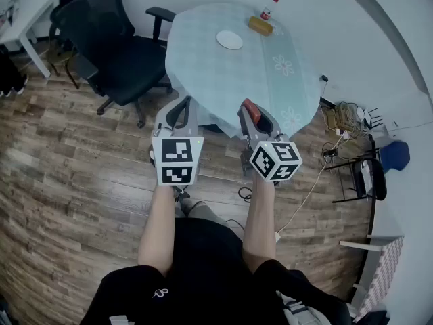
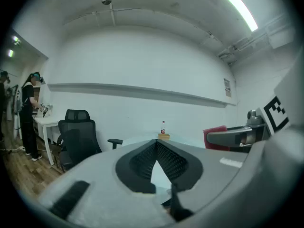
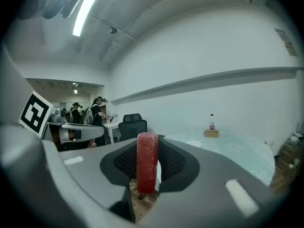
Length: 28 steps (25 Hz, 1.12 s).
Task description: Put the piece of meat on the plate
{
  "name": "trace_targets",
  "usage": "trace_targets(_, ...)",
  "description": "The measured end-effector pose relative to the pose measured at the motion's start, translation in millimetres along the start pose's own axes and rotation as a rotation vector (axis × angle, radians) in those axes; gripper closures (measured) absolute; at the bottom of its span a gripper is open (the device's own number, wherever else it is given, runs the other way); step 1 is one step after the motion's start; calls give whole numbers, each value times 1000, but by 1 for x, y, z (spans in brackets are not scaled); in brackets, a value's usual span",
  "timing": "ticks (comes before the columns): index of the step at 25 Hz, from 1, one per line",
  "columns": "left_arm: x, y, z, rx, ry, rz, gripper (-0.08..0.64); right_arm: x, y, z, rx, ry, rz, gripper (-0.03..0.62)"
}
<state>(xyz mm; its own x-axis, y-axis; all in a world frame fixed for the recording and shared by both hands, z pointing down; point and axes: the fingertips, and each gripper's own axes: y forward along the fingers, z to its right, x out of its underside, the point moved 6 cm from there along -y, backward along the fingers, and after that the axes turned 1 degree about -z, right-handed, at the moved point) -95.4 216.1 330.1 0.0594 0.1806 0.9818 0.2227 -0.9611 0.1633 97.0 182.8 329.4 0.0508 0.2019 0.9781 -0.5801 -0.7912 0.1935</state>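
The piece of meat [image 3: 147, 161] is a flat red slab with a grainy, speckled surface and rounded top corners. It is clamped in the right gripper [image 3: 148, 144], just short of the near edge of the table [image 1: 203, 73]. It stands on end: its long axis runs up and down across the jaws, its narrow edge faces back along the gripper, and its top rises above the pads. Those pads [image 3: 172, 163] are black and finely ribbed, set in smooth grey plastic shells, and press on the slab's two broad faces.

The left gripper [image 2: 156, 144], also just off the table's near edge, is clenched on nothing. Its ribbed black pads meet at the tips, with a narrow wedge of light showing behind them.

The table is round, under a pale blue-green cloth printed with white flowers. A small, round, white plate [image 1: 229, 40] lies flat toward the table's far side. At the far rim sit a tan block [image 1: 260, 25] and a red-capped bottle [image 1: 269, 8].
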Motion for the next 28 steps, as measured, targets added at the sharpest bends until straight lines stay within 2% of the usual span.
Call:
trace_targets(6, -4, 2, -12, 26, -12, 11, 560, -4, 14, -13, -10, 17, 5, 489)
trace_targets(14, -8, 29, -1, 87, -25, 22, 560, -8, 18, 6, 22, -25, -15, 489)
trace_targets(21, 6, 97, 20, 146, -5, -39, 560, 11, 43, 67, 57, 50, -37, 489)
trace_targets(25, 13, 159, 18, 147, 30, -83, 560, 20, 89, 116, 69, 111, -45, 489)
trace_targets(28, 10, 210, 10, 134, 55, -124, 560, 16, 137, 145, 43, 133, -51, 489)
